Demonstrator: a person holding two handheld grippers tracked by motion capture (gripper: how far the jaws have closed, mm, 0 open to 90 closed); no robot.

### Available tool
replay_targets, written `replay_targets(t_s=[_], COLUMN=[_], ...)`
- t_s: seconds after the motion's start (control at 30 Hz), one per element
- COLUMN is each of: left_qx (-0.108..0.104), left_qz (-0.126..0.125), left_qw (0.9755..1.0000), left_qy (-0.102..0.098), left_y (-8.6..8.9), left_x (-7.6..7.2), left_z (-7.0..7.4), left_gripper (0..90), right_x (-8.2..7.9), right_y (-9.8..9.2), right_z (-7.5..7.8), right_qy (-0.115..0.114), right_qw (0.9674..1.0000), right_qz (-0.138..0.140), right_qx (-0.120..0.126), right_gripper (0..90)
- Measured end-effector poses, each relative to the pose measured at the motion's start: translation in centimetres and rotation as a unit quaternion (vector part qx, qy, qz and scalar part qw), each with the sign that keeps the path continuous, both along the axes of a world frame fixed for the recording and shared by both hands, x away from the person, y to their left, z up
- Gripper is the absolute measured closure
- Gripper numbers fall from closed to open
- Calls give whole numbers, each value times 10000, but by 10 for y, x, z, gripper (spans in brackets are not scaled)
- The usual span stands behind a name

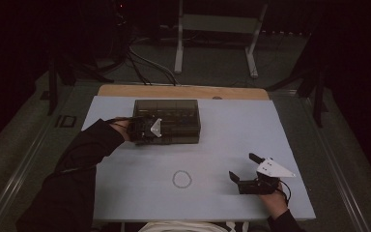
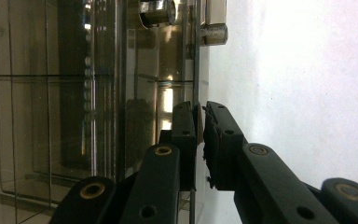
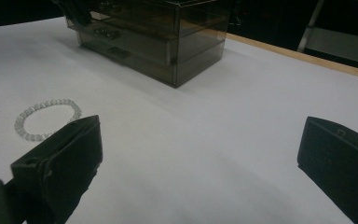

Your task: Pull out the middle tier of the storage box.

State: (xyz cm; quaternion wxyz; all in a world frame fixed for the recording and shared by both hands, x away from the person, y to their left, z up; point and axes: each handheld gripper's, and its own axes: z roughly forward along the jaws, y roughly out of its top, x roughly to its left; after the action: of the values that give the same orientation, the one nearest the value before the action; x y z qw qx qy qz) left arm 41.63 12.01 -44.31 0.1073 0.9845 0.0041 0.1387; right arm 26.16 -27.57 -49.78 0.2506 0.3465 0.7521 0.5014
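Note:
A smoky see-through drawer box [image 1: 174,116] [image 3: 158,32] [image 2: 74,93] stands at the back of the white table [image 1: 222,130]. My left gripper [image 1: 149,131] [image 2: 200,119] is at the box's front left. Its jaws are almost together, pinching a thin clear edge at the drawer fronts; I cannot tell exactly which part it is. Two metal knobs [image 2: 214,32] show farther along that front. A pale bead bracelet [image 1: 182,179] [image 3: 51,103] lies flat near the front middle. My right gripper [image 1: 241,166] [image 3: 200,135] rests right of it, open and with nothing between its jaws.
A wooden strip [image 1: 183,91] runs along the table's far edge. Beyond it stand a metal frame [image 1: 217,29] and cables [image 1: 145,63] on the floor. The person's dark sleeve [image 1: 87,154] crosses the left front of the table.

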Motion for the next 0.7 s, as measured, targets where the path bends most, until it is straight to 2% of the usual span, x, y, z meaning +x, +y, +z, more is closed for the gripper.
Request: replay_targets(t_s=[0.13,0.5,0.7], left_qx=[-15,162,151], left_qz=[70,53,123], left_qw=[9998,9990,9983], left_qy=[206,419,544], left_y=[0,-5,-6], left_x=[4,3,-2], left_z=[1,3,4], left_gripper=[857,878,885], right_x=[0,1,0], right_y=[0,0,0], right_z=[0,0,0], right_qy=[11,7,10], right_qw=[10000,10000,10000], right_qz=[3,0,0], right_qx=[2,7,7], right_gripper=[0,0,0])
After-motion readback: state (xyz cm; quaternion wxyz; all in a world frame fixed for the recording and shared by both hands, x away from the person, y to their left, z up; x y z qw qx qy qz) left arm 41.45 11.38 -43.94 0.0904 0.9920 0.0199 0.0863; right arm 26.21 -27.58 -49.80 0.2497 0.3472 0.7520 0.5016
